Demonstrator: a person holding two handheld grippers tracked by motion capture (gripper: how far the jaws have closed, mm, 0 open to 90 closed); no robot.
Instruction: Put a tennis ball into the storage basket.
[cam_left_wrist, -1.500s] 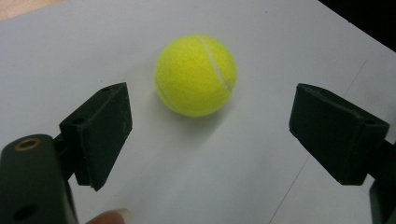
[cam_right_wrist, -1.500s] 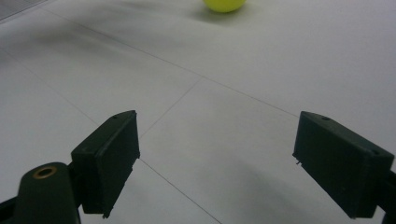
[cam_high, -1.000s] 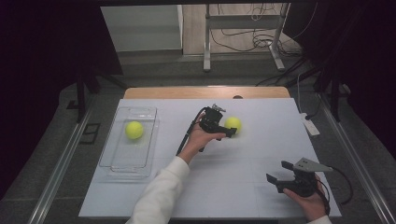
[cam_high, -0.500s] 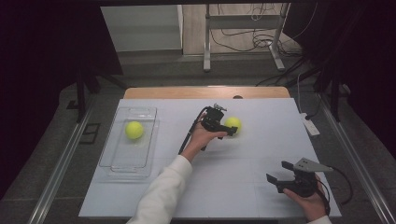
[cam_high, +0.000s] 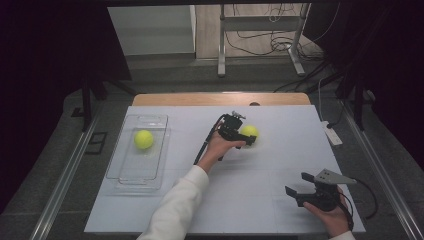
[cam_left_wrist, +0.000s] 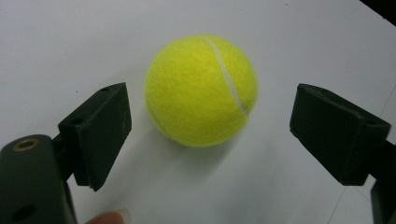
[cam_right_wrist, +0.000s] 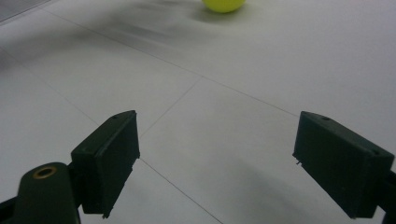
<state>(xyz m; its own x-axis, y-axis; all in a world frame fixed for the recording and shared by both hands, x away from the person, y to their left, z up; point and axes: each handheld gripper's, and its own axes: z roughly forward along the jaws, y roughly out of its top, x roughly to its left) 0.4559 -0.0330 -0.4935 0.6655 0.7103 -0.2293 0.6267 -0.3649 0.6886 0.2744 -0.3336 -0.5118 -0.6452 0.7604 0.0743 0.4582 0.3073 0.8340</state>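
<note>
A yellow tennis ball (cam_high: 249, 132) (cam_left_wrist: 201, 89) lies on the white table near its middle. My left gripper (cam_high: 247, 139) (cam_left_wrist: 210, 135) hovers right at it, jaws open, with the ball just ahead of the gap and neither pad touching it. A second yellow tennis ball (cam_high: 143, 139) rests inside the clear plastic tray (cam_high: 123, 170) at the left. My right gripper (cam_high: 298, 186) (cam_right_wrist: 217, 161) stands open near the front right of the table, nothing between its jaws. The first ball's lower part (cam_right_wrist: 223, 4) shows at the top edge of the right gripper view.
A white table (cam_high: 270, 170) covers the work area, with a wooden strip along its far edge. A small white device (cam_high: 332, 134) lies at the right edge. Metal rails run down both sides, and stand legs and cables sit on the floor beyond.
The left hand has shifted slightly beside the ball. The right gripper has not moved.
</note>
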